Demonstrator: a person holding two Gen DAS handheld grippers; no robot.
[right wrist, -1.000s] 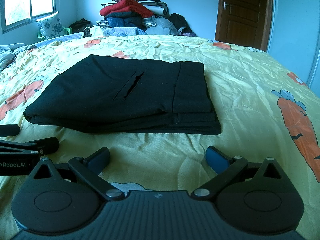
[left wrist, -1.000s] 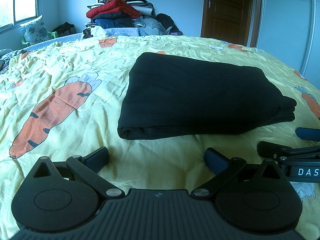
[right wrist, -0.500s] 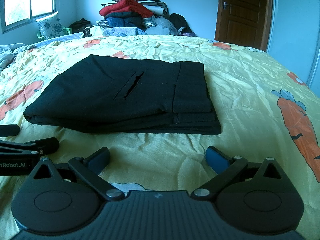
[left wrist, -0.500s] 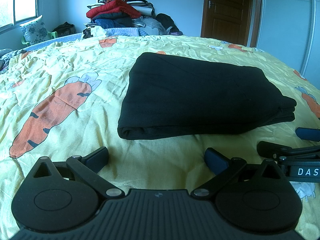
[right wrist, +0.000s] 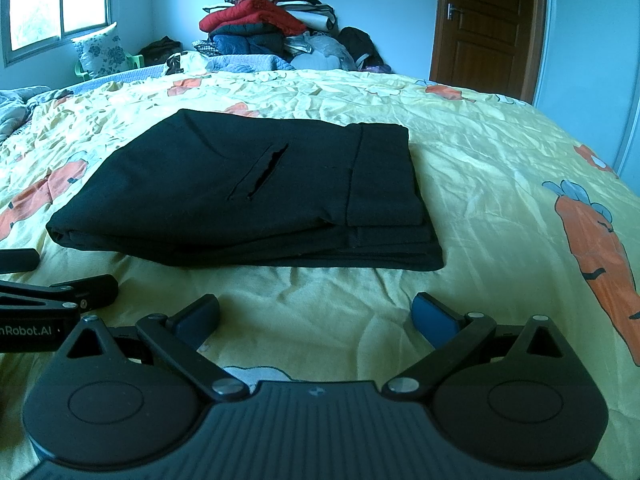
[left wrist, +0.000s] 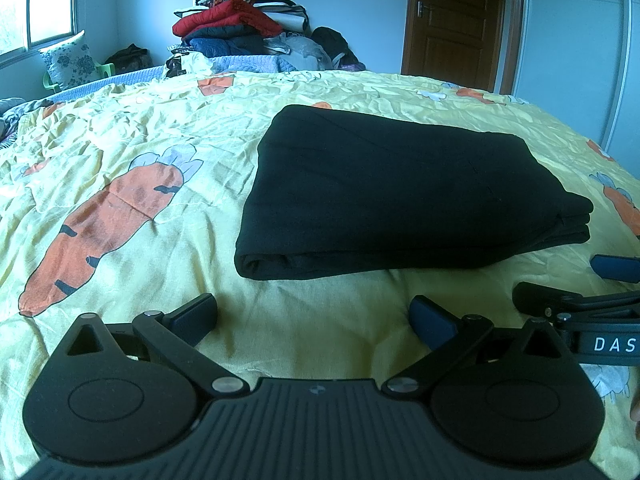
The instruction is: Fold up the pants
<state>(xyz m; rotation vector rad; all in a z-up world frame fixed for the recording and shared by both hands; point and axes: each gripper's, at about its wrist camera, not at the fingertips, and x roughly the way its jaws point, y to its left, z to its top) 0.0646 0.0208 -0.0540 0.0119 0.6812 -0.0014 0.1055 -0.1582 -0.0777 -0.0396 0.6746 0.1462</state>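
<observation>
- The black pants (left wrist: 396, 196) lie folded into a flat, layered rectangle on the yellow carrot-print bedspread (left wrist: 132, 152), in the middle of the bed, just beyond both grippers.
- In the right wrist view, the pants (right wrist: 248, 196) show a slit pocket (right wrist: 260, 178) on top, a waistband panel (right wrist: 380, 176) on the right, and stacked layer edges at the near right corner.
- The left gripper (left wrist: 314, 314) hovers low over the bedspread near the pants' near edge, its fingers spread wide with nothing between them; it is apart from the cloth.
- The right gripper (right wrist: 316, 314) sits the same way beside it, fingers spread wide and holding nothing, just short of the pants.
- Each gripper shows in the other's view: the right gripper (left wrist: 568, 284) at the right edge, the left gripper (right wrist: 52, 276) at the left edge.
- At the far side, a pile of clothes (left wrist: 244, 28) with a red jacket rises against the wall.
- A brown wooden door (right wrist: 488, 24) stands at the far right, a window (right wrist: 60, 4) at the far left, and a floral pillow (right wrist: 102, 50) below it.
</observation>
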